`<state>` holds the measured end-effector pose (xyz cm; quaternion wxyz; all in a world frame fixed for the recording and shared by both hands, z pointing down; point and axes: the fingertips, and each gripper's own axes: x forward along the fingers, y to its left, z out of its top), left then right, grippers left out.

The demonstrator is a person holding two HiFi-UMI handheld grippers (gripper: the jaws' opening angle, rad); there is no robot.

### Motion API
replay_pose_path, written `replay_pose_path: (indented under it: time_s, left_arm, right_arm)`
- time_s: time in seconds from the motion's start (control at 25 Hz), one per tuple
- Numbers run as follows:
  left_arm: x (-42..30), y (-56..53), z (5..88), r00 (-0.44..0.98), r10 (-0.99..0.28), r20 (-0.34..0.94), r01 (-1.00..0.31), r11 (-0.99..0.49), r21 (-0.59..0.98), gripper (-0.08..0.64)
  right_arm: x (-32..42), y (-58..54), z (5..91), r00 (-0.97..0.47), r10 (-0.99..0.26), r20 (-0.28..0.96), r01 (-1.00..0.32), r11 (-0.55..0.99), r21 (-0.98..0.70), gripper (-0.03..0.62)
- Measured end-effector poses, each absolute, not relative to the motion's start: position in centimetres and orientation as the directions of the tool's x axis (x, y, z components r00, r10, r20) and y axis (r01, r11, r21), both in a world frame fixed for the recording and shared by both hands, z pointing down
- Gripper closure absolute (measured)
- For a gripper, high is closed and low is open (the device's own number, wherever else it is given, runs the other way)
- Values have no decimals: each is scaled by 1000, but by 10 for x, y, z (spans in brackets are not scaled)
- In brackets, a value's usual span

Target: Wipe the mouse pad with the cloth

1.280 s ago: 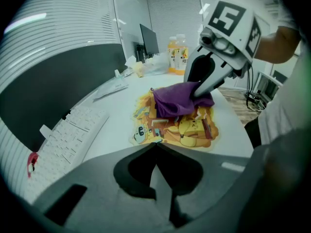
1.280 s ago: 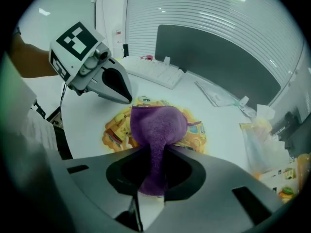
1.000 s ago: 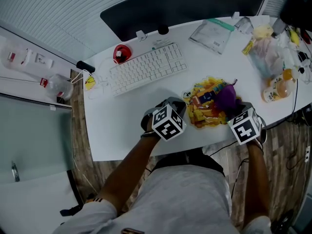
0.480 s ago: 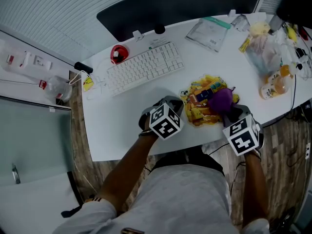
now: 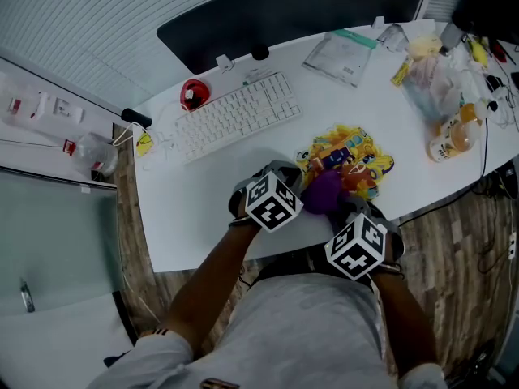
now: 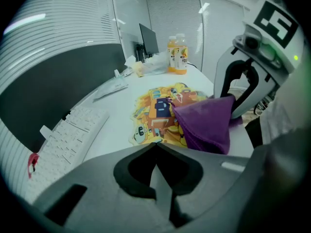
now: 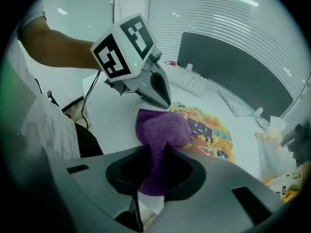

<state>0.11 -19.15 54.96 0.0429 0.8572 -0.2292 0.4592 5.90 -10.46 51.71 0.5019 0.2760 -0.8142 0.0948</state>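
Observation:
The mouse pad (image 5: 350,160), yellow with cartoon print, lies on the white desk (image 5: 195,209) in front of the keyboard. A purple cloth (image 5: 323,193) rests bunched on the pad's near-left edge. My right gripper (image 5: 339,211) is shut on the cloth (image 7: 160,130), which trails back between its jaws. My left gripper (image 5: 295,186) is shut, its tips at the near corner of the pad (image 6: 160,115); I cannot tell whether they pinch it. From the left gripper view the cloth (image 6: 206,123) hangs from the right gripper (image 6: 233,106) just beyond that corner.
A white keyboard (image 5: 235,113) and a red mouse (image 5: 192,94) sit behind the pad, below a dark monitor (image 5: 292,10). A clear plastic bag (image 5: 345,55), juice bottles (image 5: 450,136) and clutter fill the desk's right end. The desk's front edge runs right under both grippers.
My right gripper has dragged the purple cloth leftward across the pad, from its right side to its near-left edge beside the left gripper. The left gripper has stayed put.

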Motion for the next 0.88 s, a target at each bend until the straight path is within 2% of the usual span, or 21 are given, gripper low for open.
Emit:
replay_pose_path:
  time_s: [0.68, 0.88]
  left_arm:
    - [1, -191, 549, 486, -344, 803, -425, -896, -127, 545]
    - [2, -191, 550, 489, -337, 804, -423, -898, -119, 545]
  right_arm:
    - [193, -134, 524, -143, -437, 888, -738, 645, 199, 523]
    - [209, -137, 517, -131, -463, 877, -774, 600, 201, 522]
